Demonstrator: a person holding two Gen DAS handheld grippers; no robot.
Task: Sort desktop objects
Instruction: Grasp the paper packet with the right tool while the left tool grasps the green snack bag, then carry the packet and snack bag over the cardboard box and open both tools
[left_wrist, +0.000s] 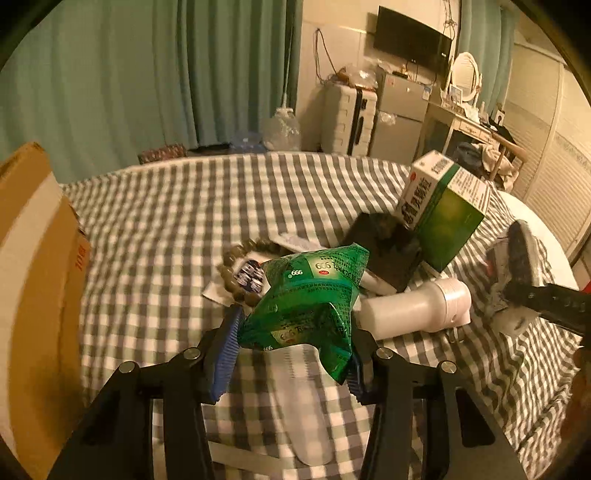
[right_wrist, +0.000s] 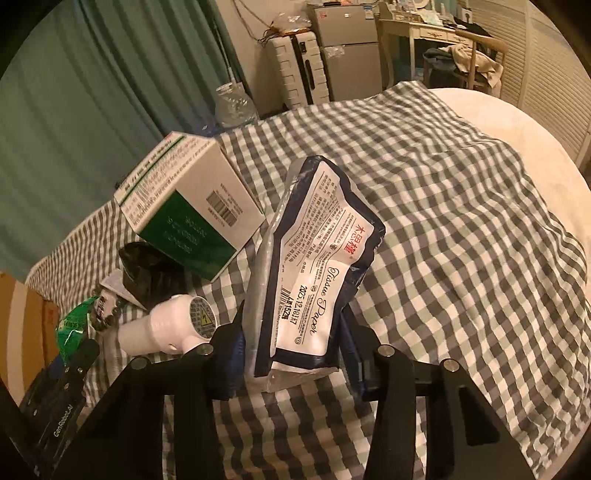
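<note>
A green sachet pack hangs lifted above the checked cloth, and my left gripper is shut on its lower end between the blue pads. My right gripper is shut on a navy-and-white tissue paper pack, held upright off the cloth. In the left wrist view the right gripper shows at the right edge with the tissue pack. In the right wrist view the left gripper and the green pack show at the lower left.
On the checked cloth lie a green-and-white carton, a white plastic device, a black object, a bead bracelet and a flat white piece. A cardboard box stands at the left.
</note>
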